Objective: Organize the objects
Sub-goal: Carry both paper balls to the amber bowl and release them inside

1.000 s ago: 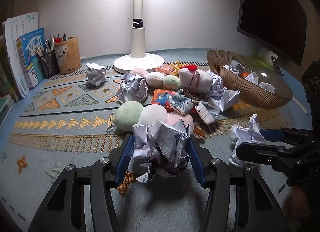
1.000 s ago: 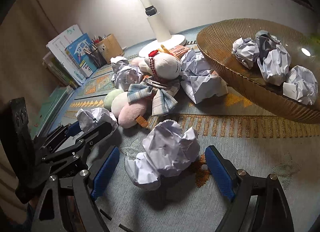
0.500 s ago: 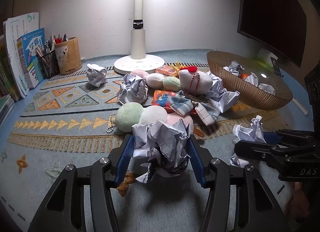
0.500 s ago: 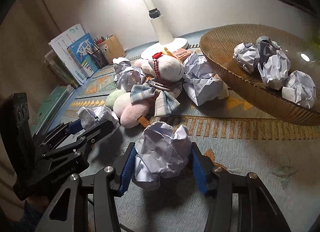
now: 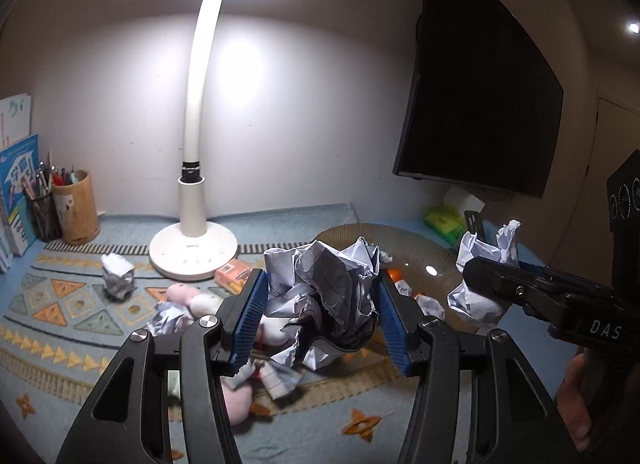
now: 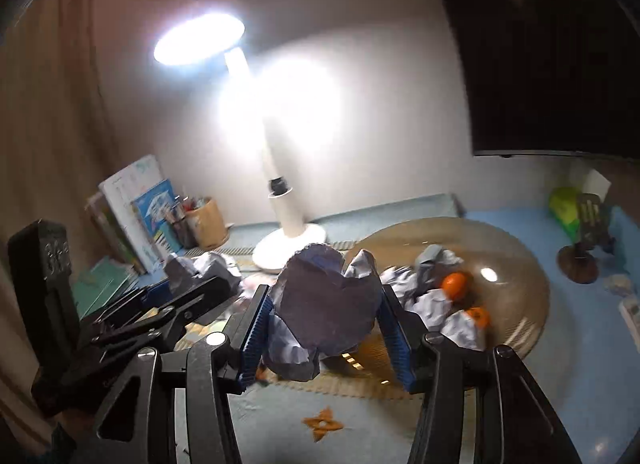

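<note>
Holding one paper ball (image 5: pixel 320 292) each, the left gripper (image 5: pixel 320 304) and right gripper (image 6: pixel 324 312) stay clenched; the basket (image 6: pixel 532 304) lies ahead, right of centre, nearer the right gripper.

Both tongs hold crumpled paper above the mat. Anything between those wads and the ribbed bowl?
Nothing visible. The left tongs and right tongs each grip a paper wad with open air ahead to the bowl.
</note>
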Available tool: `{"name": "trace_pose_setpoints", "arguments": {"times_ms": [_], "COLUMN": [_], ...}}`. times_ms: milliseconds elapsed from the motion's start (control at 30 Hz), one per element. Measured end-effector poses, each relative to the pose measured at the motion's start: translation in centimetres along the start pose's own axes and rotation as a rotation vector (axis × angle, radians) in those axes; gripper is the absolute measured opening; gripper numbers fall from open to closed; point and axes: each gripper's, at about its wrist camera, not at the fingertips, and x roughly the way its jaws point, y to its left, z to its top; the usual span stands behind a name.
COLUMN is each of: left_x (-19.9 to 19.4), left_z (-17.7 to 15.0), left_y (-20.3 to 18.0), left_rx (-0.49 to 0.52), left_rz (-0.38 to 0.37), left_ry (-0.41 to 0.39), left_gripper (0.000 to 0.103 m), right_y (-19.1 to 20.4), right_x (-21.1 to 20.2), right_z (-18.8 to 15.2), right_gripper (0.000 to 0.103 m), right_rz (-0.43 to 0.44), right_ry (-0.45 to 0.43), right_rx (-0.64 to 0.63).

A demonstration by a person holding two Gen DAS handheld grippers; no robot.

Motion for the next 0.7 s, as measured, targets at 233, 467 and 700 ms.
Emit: {"name": "trace_pose_setpoints", "arguments": {"times_ms": [233,467,700], "left_x": [6.9,7.9,0.8], "left_z": [0.7,-0.7,-2.0], "left_y": [-2.5,0.1,5.5], "left_rx": [0.003,-0.083,-0.145], "left_rz": [-0.058,-0.033,0.072], "left_ry": [0.069,0.123,0.033], "left_gripper": [0.071,0.101,0.101], "right_y": [-4.9,-8.0,-3.2], "right_x": [2.0,3.7,2.7], "right_z": [0.6,-0.1,-0.3], "right_gripper": [0.066,0.073,0.073], "right_rz": [-0.102,-0.122,-0.035], "right_ry": [0.029,0.078,0.070], "right_rx": [0.123,0.188,0.108]}}
